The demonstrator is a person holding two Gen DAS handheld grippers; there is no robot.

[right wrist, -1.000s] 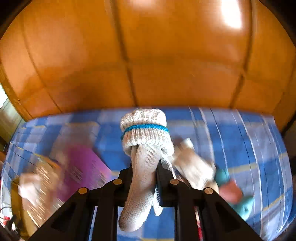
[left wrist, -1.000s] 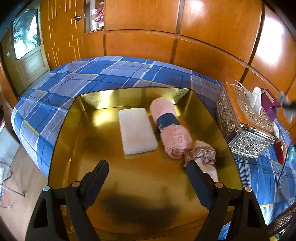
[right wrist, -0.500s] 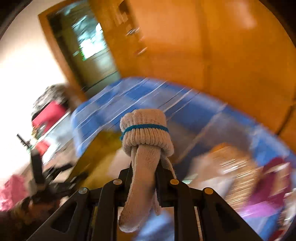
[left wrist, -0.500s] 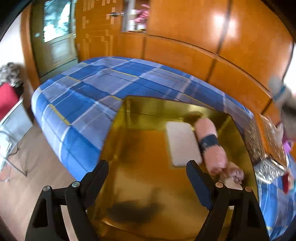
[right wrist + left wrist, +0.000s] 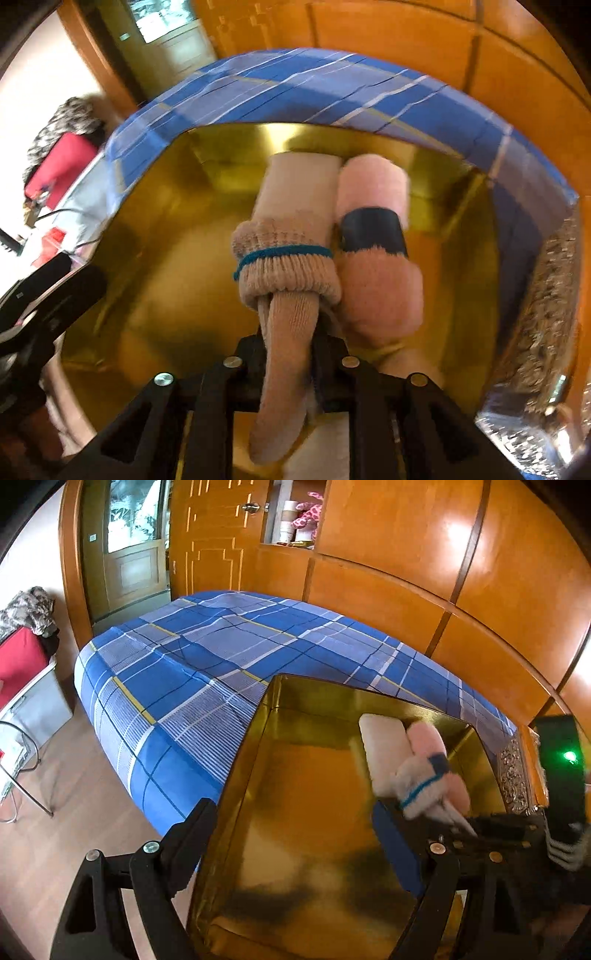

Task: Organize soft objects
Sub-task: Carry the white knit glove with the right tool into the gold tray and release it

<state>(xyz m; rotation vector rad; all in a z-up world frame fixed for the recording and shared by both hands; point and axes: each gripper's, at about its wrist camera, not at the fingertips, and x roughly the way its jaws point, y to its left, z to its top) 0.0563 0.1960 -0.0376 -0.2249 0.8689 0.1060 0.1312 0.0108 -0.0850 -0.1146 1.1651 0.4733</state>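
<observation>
A gold tray (image 5: 306, 812) lies on the blue plaid bed (image 5: 207, 664). In it are a white pad (image 5: 380, 738) and a pink rolled towel with a dark band (image 5: 432, 746). My right gripper (image 5: 290, 343) is shut on a white knit glove with a teal stripe (image 5: 284, 269) and holds it over the tray (image 5: 155, 206), just left of the pink roll (image 5: 373, 221) and over the pad (image 5: 299, 184). The glove (image 5: 421, 786) and right gripper also show in the left wrist view. My left gripper (image 5: 295, 830) is open and empty over the tray's near left part.
A silver ornate tissue box (image 5: 515, 775) stands right of the tray, also in the right wrist view (image 5: 543, 314). A wooden panel wall (image 5: 406, 572) runs behind the bed. A red seat with clothes (image 5: 22, 650) and the floor (image 5: 74, 812) are at left.
My right gripper has swung from the bed's right side over the tray, carrying the glove down beside the pink roll. My left gripper has shifted left toward the tray's left edge.
</observation>
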